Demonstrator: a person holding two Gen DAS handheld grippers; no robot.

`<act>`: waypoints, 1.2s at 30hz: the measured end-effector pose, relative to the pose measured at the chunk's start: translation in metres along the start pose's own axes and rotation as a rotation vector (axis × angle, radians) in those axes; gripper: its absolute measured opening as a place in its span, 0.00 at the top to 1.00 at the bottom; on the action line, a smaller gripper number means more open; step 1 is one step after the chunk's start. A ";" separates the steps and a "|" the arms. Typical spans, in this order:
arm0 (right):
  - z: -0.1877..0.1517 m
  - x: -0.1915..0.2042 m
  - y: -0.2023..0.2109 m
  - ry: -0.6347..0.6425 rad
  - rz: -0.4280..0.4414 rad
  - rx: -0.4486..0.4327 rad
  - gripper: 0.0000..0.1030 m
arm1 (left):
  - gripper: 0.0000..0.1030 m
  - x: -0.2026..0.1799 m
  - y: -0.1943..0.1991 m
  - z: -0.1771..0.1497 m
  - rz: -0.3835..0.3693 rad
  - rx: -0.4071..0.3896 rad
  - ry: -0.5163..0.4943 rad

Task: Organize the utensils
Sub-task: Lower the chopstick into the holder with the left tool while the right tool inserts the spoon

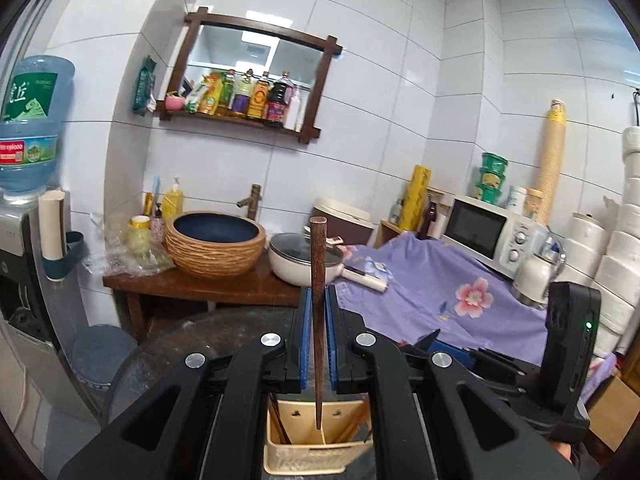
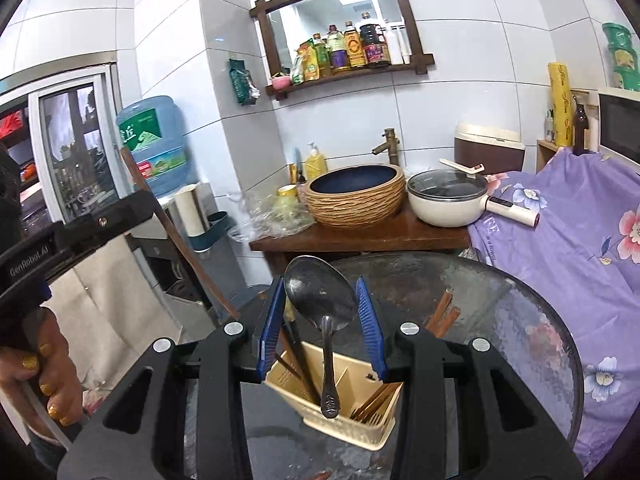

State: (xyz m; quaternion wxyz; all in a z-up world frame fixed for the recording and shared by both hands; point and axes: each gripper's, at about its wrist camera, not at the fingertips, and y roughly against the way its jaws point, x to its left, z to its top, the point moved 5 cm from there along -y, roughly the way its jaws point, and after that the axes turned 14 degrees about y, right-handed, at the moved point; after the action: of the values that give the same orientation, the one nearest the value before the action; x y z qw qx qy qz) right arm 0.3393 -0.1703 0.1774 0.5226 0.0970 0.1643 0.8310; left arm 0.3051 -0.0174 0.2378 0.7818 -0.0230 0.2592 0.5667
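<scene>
A: Where does the left wrist view look from?

B: From just behind its own fingers, facing the tiled wall; the basin [image 1: 216, 242] sits centre left, the utensil caddy [image 1: 316, 446] close at the bottom edge.

A: And the right wrist view?

B: Same kind of seat, angled from further right. It shares the basin [image 2: 356, 194], caddy [image 2: 340, 404], wall shelf [image 2: 344, 36] and pot [image 2: 448, 200].
</scene>
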 end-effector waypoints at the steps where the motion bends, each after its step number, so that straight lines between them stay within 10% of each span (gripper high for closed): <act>1: -0.002 -0.001 -0.005 0.001 -0.007 0.002 0.64 | 0.94 0.001 -0.005 -0.002 0.005 0.002 0.001; 36: -0.125 0.007 -0.069 0.092 -0.121 0.126 0.55 | 0.91 0.049 -0.078 -0.122 0.111 0.220 -0.045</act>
State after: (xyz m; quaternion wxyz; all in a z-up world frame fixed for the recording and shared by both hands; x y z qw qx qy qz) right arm 0.3530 -0.1580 0.0359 0.5565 0.0813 0.2455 0.7896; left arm 0.3393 -0.0425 0.0911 0.7527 0.0897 0.3032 0.5775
